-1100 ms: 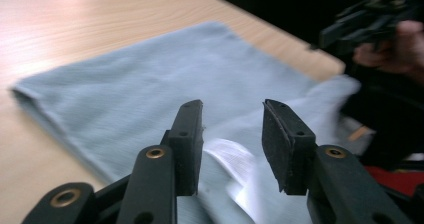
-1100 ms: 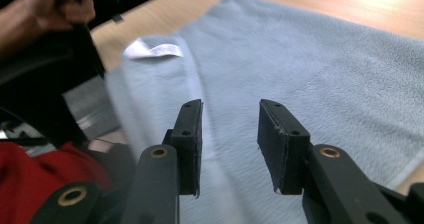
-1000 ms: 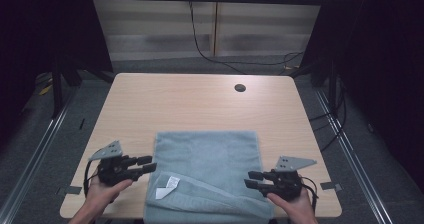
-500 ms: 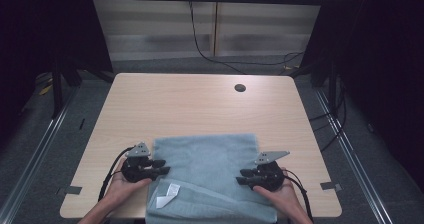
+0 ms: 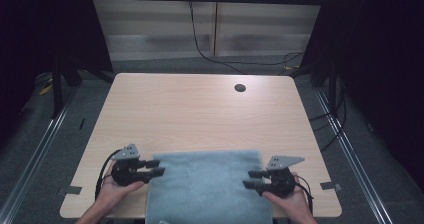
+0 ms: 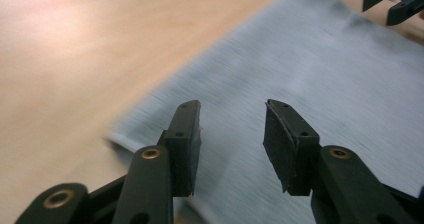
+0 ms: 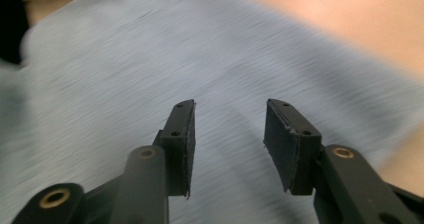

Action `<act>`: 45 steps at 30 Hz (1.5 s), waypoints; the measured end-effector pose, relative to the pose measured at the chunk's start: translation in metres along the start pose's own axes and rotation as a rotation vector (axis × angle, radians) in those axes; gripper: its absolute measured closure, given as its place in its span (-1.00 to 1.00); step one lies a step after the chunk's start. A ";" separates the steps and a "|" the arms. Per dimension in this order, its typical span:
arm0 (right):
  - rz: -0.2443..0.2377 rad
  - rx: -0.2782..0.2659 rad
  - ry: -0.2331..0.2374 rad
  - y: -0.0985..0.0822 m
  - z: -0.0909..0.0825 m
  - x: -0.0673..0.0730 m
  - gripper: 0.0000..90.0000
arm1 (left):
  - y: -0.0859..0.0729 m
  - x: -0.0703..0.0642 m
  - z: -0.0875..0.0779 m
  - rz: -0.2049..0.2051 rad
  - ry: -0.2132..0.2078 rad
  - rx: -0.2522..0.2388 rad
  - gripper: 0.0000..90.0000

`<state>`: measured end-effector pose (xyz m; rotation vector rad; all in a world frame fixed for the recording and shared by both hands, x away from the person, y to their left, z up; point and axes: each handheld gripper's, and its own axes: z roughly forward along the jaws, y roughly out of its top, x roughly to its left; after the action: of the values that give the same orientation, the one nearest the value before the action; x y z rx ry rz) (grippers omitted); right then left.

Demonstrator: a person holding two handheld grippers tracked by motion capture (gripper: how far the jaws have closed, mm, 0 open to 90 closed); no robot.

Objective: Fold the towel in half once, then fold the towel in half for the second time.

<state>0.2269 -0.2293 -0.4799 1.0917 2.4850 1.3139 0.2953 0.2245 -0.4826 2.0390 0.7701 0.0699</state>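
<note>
The grey terry towel (image 5: pixel 207 186) is lying folded at the table's (image 5: pixel 200 109) six o'clock edge. The left gripper (image 5: pixel 152 167) at nine o'clock and the right gripper (image 5: pixel 252 179) at three are flanking it, jaws just opening, nothing between them (likely releasing the soft, napped cloth).

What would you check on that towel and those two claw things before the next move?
1. Towel lies flat on the table: ok, though its near part hangs over the front edge.
2. Left gripper has let go: ok, its jaws have just been opening, a gap between the pads, nothing pinched.
3. Right gripper has let go: ok, likewise just opened and holding nothing.
4. Both grippers sit level at the towel's side edges: ok.
5. Edges of the fold line up: cannot tell.
</note>
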 end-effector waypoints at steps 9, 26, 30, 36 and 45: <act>0.055 -0.031 -0.122 0.030 0.019 -0.060 -0.09 | 0.009 0.030 0.021 -0.037 0.065 0.031 0.00; 0.085 0.045 -0.066 0.025 0.043 -0.082 0.00 | 0.000 0.031 0.032 -0.012 -0.006 0.063 0.26; 0.080 0.053 -0.030 0.023 0.045 -0.076 0.36 | -0.001 0.028 0.032 0.013 -0.017 0.082 0.71; 0.089 0.040 -0.003 0.021 0.043 -0.071 0.79 | 0.000 0.026 0.030 -0.004 -0.036 0.087 0.82; 0.107 -0.053 0.027 0.031 0.021 -0.070 0.86 | 0.010 0.026 0.024 -0.026 -0.034 0.026 0.82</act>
<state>0.3038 -0.2495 -0.4834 1.2177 2.4265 1.4237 0.3294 0.2167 -0.4950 2.0490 0.7792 0.0107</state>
